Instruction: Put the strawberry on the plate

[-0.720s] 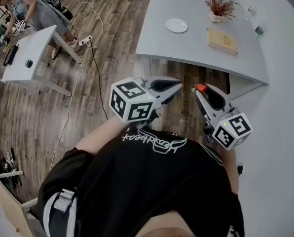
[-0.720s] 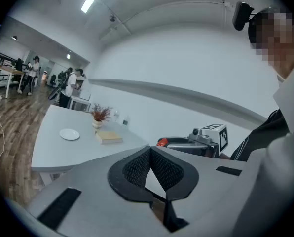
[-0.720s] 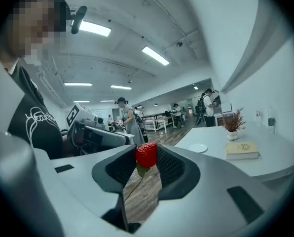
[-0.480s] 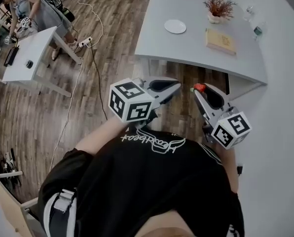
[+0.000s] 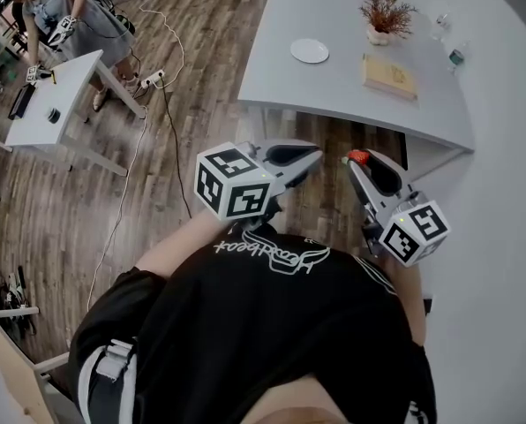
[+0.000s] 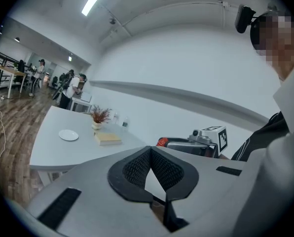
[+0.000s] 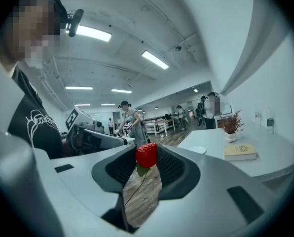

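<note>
The head camera looks steeply down over the person's shirt point(image 5: 263, 325). Each gripper camera sits close behind its own jaws, looking out almost level. All three see the far grey table point(image 5: 334, 87) and plate point(image 5: 310, 51).

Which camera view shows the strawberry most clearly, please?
The right gripper view: the strawberry sits close and sharp, clamped in the right hand-held gripper. The head view shows only a small red spot at the jaw tips; the left gripper view, a distant red sliver.
</note>
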`<action>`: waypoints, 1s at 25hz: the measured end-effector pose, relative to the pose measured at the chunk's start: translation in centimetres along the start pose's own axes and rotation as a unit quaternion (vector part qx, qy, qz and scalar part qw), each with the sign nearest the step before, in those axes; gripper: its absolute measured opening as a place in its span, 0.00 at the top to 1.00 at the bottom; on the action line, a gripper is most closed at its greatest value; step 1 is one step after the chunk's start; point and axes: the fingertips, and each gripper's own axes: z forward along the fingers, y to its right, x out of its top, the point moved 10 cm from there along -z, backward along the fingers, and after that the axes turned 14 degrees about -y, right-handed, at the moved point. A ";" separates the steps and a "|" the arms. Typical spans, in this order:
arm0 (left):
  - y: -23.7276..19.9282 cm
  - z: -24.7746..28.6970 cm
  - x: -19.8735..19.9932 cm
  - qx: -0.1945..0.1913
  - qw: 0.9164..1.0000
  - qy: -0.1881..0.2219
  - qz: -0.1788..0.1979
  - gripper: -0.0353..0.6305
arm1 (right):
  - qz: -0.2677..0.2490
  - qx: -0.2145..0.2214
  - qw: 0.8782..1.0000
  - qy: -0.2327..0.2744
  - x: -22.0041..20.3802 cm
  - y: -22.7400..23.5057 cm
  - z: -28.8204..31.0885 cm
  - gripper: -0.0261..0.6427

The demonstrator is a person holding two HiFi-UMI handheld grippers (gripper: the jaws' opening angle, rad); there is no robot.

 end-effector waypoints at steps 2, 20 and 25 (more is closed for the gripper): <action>0.1 0.0 -0.3 0.002 1.000 -0.002 -0.004 0.94 | 0.002 0.002 1.000 0.000 -0.1 0.0 -0.1 0.78; -6.6 0.9 0.3 0.016 0.998 0.003 -0.053 0.94 | 0.029 0.014 0.999 -0.022 0.5 4.0 5.4 0.78; -11.0 2.0 2.5 0.015 0.998 -0.004 -0.058 0.94 | 0.038 0.008 0.999 -0.026 2.1 7.4 8.7 0.78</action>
